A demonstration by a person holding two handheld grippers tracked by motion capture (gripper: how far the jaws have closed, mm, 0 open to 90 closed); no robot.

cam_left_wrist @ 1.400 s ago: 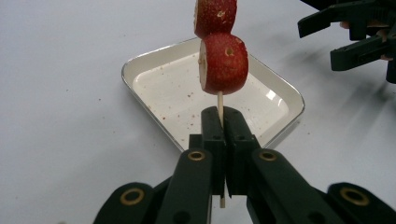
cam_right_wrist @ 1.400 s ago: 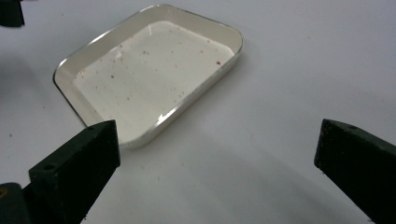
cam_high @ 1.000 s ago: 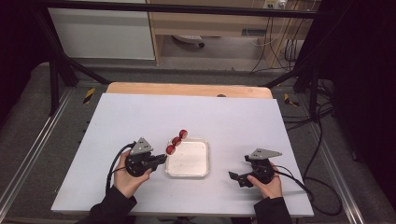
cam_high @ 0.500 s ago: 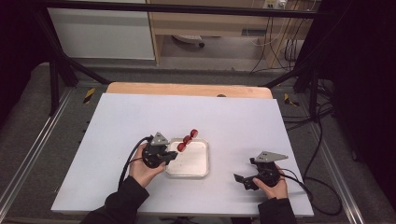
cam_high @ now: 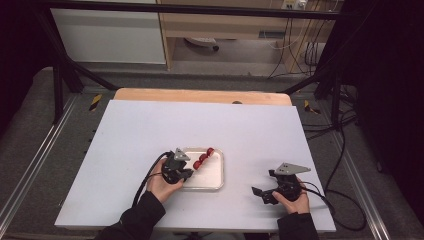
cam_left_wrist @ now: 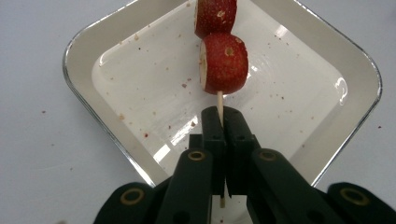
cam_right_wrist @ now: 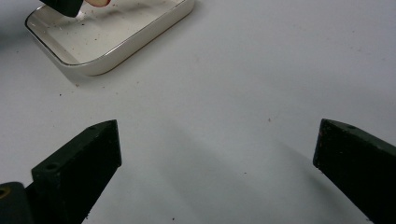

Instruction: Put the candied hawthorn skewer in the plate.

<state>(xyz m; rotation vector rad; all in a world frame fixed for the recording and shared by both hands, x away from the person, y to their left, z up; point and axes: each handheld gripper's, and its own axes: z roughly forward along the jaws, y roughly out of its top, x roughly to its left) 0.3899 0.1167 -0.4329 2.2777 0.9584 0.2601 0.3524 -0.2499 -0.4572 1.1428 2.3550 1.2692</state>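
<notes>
White tabletop (cam_high: pixel 150 130), speckled with red crumbs, fronts a dim room with shelving and cables. One skewer (cam_left_wrist: pixel 219 100) carries three red fruit pieces (cam_high: pixel 202 158) in the high view; the uppermost is cut off in the left gripper view. Left gripper (cam_left_wrist: pixel 223 122) is clamped on the skewer over the single white tray (cam_left_wrist: pixel 322 60). Right gripper (cam_right_wrist: pixel 217 154) rests agape, holding nothing.
</notes>
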